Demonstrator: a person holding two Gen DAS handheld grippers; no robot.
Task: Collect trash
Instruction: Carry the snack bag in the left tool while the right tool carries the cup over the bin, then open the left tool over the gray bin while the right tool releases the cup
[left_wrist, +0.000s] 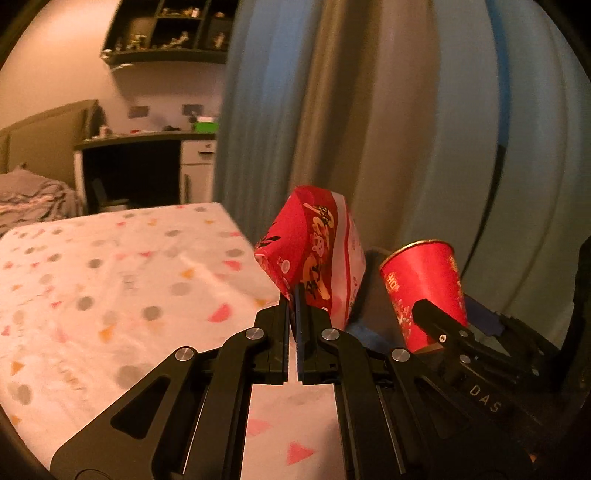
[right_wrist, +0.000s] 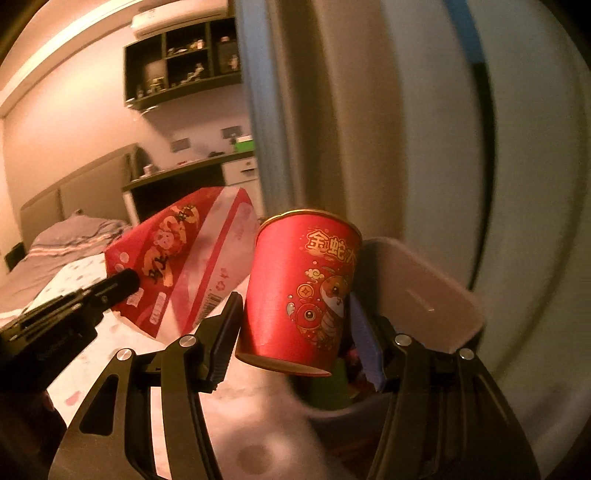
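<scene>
A red-and-white soft packet (left_wrist: 314, 251) hangs tilted past the table's edge, with my left gripper (left_wrist: 295, 295) shut on its lower corner. Just to its right is a red paper cup (left_wrist: 424, 291) with gold print, held upright by my right gripper (left_wrist: 456, 317). In the right wrist view the cup (right_wrist: 306, 291) sits between the right gripper's (right_wrist: 295, 317) two fingers, which press on its sides. The packet (right_wrist: 184, 266) and the left gripper's tip (right_wrist: 127, 282) show at the left. A grey trash bin (right_wrist: 351, 413) with its lid (right_wrist: 424, 288) raised stands just below and behind the cup.
A table with a white cloth printed with dots and triangles (left_wrist: 110, 277) fills the left. Grey and blue curtains (left_wrist: 369, 110) hang close behind the bin. Farther back are a bed (right_wrist: 66, 251), a desk (left_wrist: 147, 147) and wall shelves (left_wrist: 166, 33).
</scene>
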